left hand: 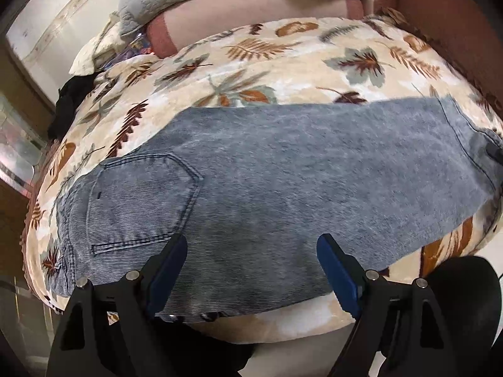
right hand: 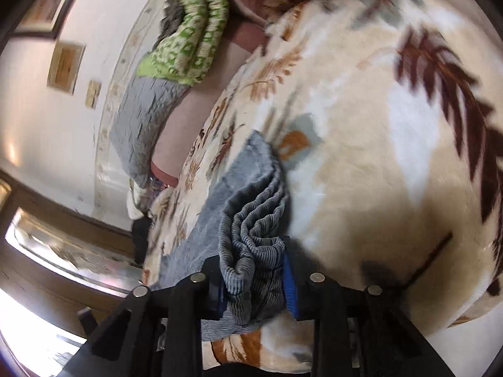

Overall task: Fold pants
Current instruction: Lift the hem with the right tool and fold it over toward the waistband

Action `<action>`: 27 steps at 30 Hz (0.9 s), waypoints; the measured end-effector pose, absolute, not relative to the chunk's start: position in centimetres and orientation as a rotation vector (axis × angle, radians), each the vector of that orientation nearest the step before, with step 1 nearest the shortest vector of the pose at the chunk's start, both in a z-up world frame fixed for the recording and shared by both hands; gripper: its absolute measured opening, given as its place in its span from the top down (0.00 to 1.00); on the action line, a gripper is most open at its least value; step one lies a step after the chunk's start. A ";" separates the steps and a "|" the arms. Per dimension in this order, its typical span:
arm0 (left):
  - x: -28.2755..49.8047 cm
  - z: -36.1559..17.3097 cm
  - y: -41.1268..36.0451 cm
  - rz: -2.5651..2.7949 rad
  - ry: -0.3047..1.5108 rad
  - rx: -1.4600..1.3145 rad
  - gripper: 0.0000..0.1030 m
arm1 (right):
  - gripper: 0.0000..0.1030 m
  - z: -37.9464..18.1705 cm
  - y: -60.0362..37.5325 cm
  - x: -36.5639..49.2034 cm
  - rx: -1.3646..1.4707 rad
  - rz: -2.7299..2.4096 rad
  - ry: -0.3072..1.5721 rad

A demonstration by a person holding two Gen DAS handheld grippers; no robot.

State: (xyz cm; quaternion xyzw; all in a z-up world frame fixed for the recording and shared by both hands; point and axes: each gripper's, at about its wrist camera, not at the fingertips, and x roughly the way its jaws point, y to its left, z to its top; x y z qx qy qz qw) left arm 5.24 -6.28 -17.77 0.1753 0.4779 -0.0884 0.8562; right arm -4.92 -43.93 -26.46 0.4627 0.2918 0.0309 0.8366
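pants (left hand: 283, 169) lay lengthwise-doubled on the bed (left hand: 251, 62), ahead of the left hand-held gripper (left hand: 251, 270) — spread, empty | right hand-held gripper (right hand: 254, 279) pinched bunched leg end | cross-folds apparently remained — roughly halfway

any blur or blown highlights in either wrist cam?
Left wrist: sharp, jeans weave crisp, strong fisheye bowing. Right wrist: motion blur on the leaf blanket; window lower left blown out; bunched denim in the right gripper stays fairly sharp.
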 end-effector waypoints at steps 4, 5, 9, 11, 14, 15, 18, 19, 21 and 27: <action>6.0 -16.8 -4.3 -0.164 0.988 0.308 0.18 | 0.73 -22.2 -41.2 -3.7 0.880 0.112 0.607; 6.2 -16.6 -3.8 -0.159 0.984 0.293 0.18 | 0.73 -21.1 -40.3 -3.1 0.859 0.133 0.609; 7.0 -15.7 -0.9 -0.132 0.970 0.215 0.18 | 0.73 -17.7 -35.7 -1.1 0.780 0.203 0.635; 7.2 -15.5 0.4 -0.119 0.966 0.182 0.18 | 0.73 -16.8 -32.7 0.2 0.745 0.242 0.668; 7.5 -15.2 2.5 -0.093 0.954 0.144 0.18 | 0.73 -16.2 -27.4 2.6 0.696 0.313 0.737; 7.6 -15.0 3.4 -0.081 0.946 0.134 0.18 | 0.73 -16.4 -25.8 3.4 0.685 0.329 0.772; 7.9 -14.7 5.7 -0.047 0.934 0.109 0.18 | 0.69 -18.5 -21.1 5.5 0.669 0.374 0.901; 8.1 -14.7 6.4 -0.036 0.932 0.100 0.18 | 0.68 -19.4 -19.8 6.0 0.672 0.391 0.950; 8.4 -14.7 8.0 -0.003 0.930 0.078 0.18 | 0.44 -21.8 -16.9 7.1 0.691 0.447 1.066; 8.8 -15.1 10.4 0.038 0.938 0.025 0.18 | 0.37 -22.8 -16.2 6.3 0.669 0.496 1.070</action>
